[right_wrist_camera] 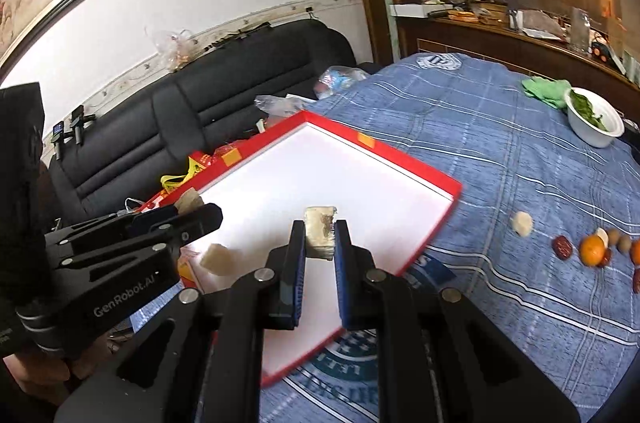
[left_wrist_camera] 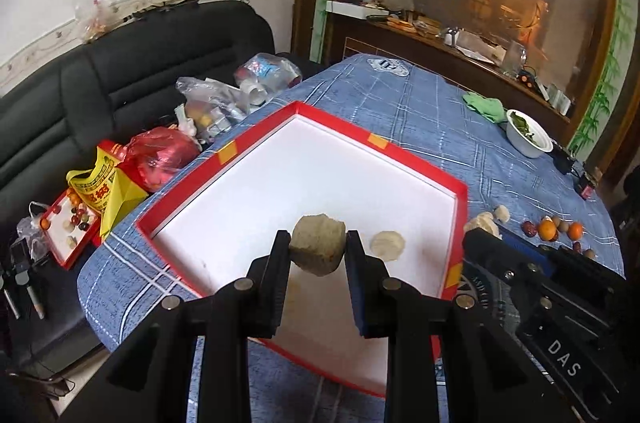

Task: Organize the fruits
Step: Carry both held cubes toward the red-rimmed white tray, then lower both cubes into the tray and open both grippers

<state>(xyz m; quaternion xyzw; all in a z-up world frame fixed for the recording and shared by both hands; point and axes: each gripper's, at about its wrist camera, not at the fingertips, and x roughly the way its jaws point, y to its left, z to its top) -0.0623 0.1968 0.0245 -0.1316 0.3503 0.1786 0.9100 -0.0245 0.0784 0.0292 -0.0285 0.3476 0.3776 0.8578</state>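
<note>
A red box with a white inside [left_wrist_camera: 456, 219] [right_wrist_camera: 400, 167] lies on the blue cloth. My left gripper [left_wrist_camera: 318, 247] is shut on a pale beige chunk [left_wrist_camera: 318, 249] and holds it above the box; it also shows in the right wrist view [right_wrist_camera: 191, 203]. My right gripper [right_wrist_camera: 320, 239] is shut on a pale cut chunk [right_wrist_camera: 320, 235] above the box. One pale chunk [left_wrist_camera: 387, 244] [right_wrist_camera: 217, 258] lies inside the box. Oranges [right_wrist_camera: 593, 250] [left_wrist_camera: 547, 229], red dates [right_wrist_camera: 562, 246] and small brown fruits lie on the cloth to the right.
A pale chunk [right_wrist_camera: 522, 223] lies on the cloth right of the box. A white bowl with green leaves [right_wrist_camera: 594, 123] and a green cloth [right_wrist_camera: 546, 90] sit at the far right. Bags [left_wrist_camera: 160, 159] and a second red box of fruits [left_wrist_camera: 68, 227] lie on the black sofa to the left.
</note>
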